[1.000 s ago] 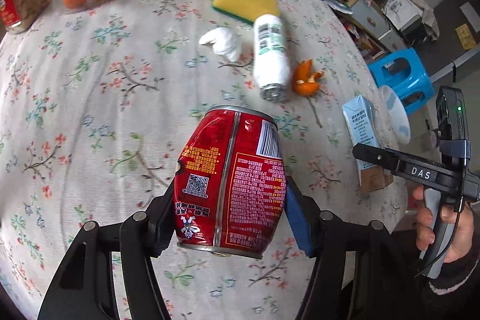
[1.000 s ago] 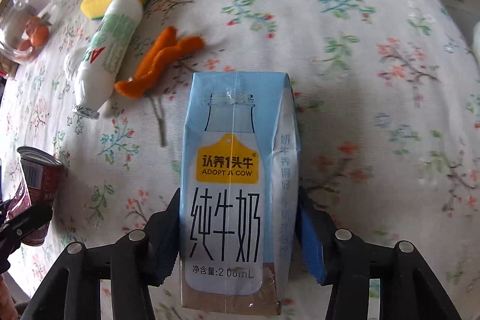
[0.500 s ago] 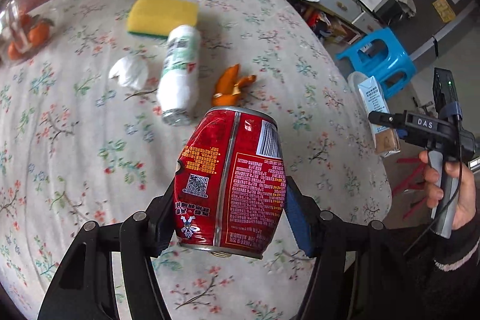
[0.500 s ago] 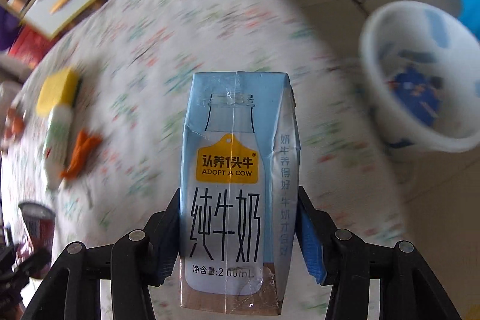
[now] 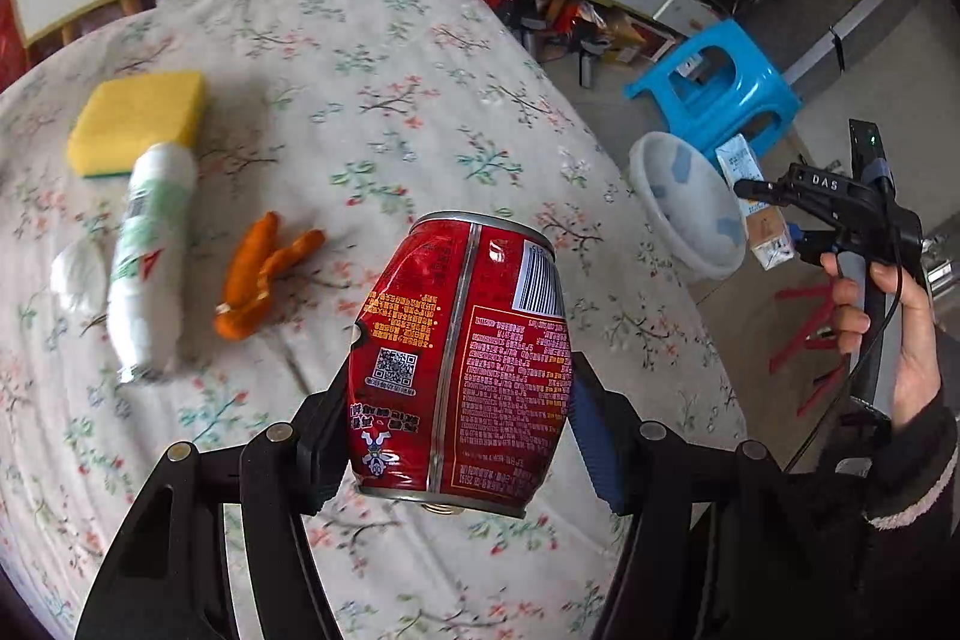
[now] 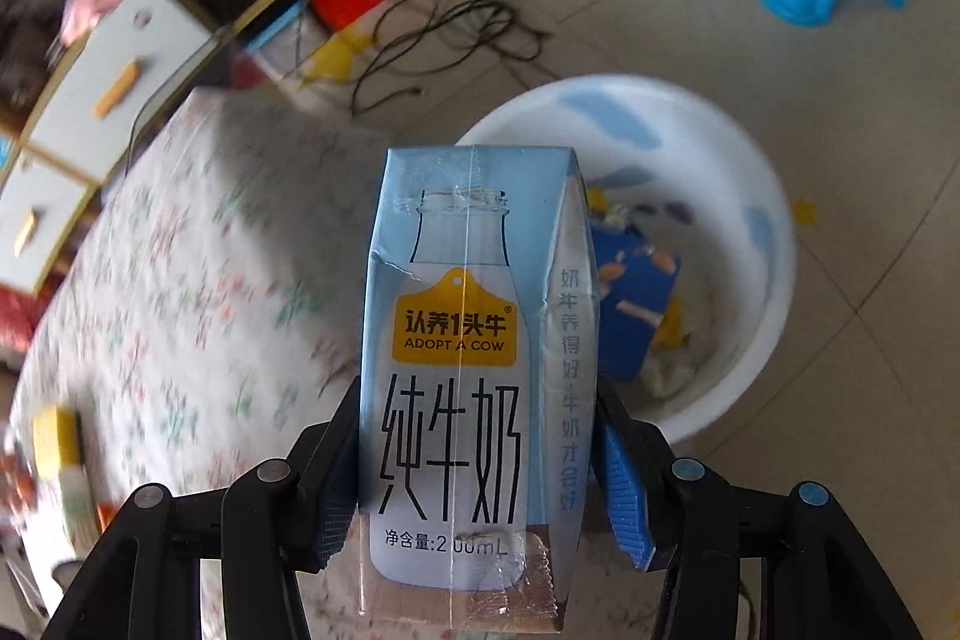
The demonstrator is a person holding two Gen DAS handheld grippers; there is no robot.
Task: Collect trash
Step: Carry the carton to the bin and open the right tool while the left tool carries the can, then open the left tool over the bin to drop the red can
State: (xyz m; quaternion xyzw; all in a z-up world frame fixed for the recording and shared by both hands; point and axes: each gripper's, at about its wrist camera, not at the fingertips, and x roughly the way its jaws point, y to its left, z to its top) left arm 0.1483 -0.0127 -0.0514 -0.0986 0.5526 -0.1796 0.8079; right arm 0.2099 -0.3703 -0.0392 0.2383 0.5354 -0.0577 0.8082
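While the white basin [image 6: 774, 244] stands on the floor beside the bench [image 5: 372, 100] and holds a blue packet [image 6: 636, 304] with crumpled scraps, the right tool [image 6: 474, 466] is clamped on the milk carton [image 6: 468, 376], upright above the basin's near rim. The left tool [image 5: 456, 418], angled downward over the bench edge, is clamped on the dented red can [image 5: 462, 358], clear of the floral cloth. On the bench lie a white bottle [image 5: 153, 256], an orange peel [image 5: 264, 274], a yellow sponge [image 5: 138, 118] and a white wad [image 5: 78, 274]; the person's right hand [image 5: 900, 334] grips its tool's handle.
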